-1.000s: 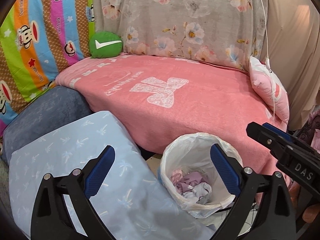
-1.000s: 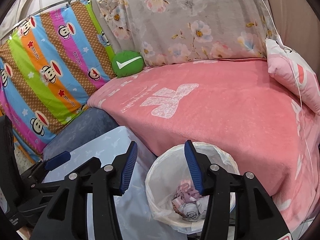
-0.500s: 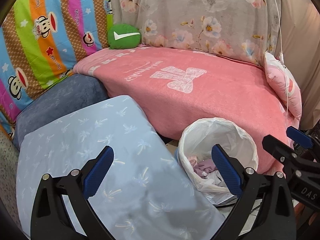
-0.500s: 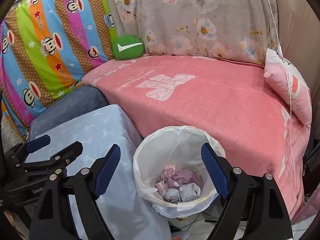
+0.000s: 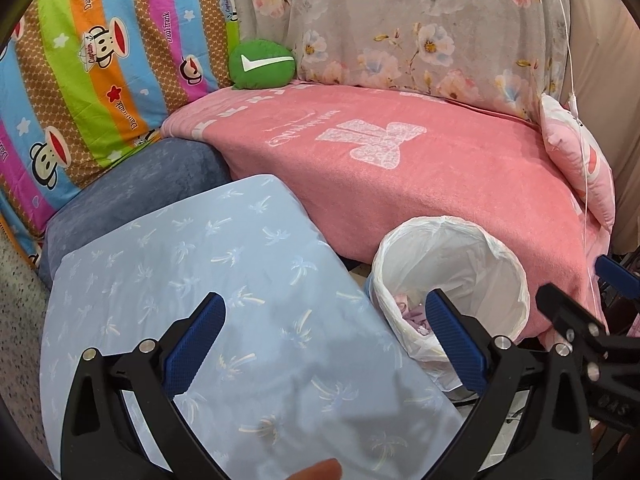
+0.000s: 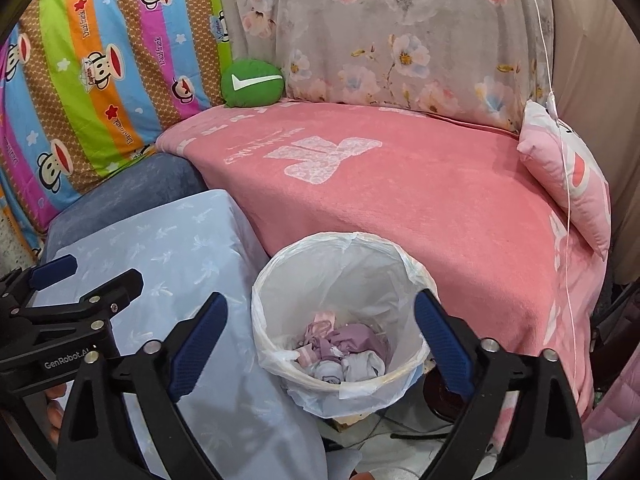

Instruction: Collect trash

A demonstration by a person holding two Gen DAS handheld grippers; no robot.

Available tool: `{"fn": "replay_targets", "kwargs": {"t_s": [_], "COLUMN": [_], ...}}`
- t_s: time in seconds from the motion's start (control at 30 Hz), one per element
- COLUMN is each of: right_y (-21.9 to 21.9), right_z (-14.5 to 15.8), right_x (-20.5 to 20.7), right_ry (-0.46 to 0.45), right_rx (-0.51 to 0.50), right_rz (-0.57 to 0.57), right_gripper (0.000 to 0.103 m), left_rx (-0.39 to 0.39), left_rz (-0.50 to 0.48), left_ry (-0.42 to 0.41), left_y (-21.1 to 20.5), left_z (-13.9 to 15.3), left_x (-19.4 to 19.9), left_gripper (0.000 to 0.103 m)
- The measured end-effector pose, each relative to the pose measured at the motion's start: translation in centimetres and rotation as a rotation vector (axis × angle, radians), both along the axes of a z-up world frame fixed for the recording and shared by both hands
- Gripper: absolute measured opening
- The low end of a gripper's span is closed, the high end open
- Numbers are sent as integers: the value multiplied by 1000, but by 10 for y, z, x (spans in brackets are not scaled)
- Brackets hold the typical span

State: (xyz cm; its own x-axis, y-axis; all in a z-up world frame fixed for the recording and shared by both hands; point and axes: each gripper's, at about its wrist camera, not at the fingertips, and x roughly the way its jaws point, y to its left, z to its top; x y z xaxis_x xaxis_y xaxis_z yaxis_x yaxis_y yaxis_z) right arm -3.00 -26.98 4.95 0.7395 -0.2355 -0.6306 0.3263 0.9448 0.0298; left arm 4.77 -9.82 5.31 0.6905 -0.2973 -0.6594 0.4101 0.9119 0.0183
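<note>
My right gripper [image 6: 320, 344] is spreading its jaws as I watch; a second ago the blue pads stood close together over the bin, and now they frame the whole mouth of the trash bin [image 6: 340, 320] with nothing between them. Nothing hangs from either pad, so I judge whatever I carried has dropped in. The crumpled trash [image 6: 344, 350], a heap of purple, pink and white scraps, lies at the bottom of the white liner, well below the rim. The bin stands on the floor, squeezed between the pink blanket [image 6: 420, 200] draped over the couch and the light blue cushion [image 6: 180, 248]. My left gripper [image 5: 326, 344] has its jaws wide apart too, empty, hovering over that blue cushion with its right pad just overlapping the bin's near rim in the left wrist view. Compared with a second ago the left view has slid leftward and down, so the bin now sits at its right edge instead of between the pads. Both tools have drifted lower toward the bin. For the task, I read this as one drop finished; no further litter shows on the blanket or the cushions, so I must look elsewhere for the next piece before either tool has work.
</note>
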Motion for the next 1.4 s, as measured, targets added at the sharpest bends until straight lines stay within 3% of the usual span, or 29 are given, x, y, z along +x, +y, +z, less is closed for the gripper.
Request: {"fn": "replay_targets", "kwargs": {"t_s": [1.4], "right_y": [3], "right_z": [-20], "right_x": [-12], "right_ry": [61], "right_rx": [-9], "right_rz": [-16], "right_gripper": [97], "left_rx": [40], "left_rz": [20], "left_ry": [42], "left_y": [-1], "left_z": [-19], "left_x": [-4], "left_gripper": [96]}}
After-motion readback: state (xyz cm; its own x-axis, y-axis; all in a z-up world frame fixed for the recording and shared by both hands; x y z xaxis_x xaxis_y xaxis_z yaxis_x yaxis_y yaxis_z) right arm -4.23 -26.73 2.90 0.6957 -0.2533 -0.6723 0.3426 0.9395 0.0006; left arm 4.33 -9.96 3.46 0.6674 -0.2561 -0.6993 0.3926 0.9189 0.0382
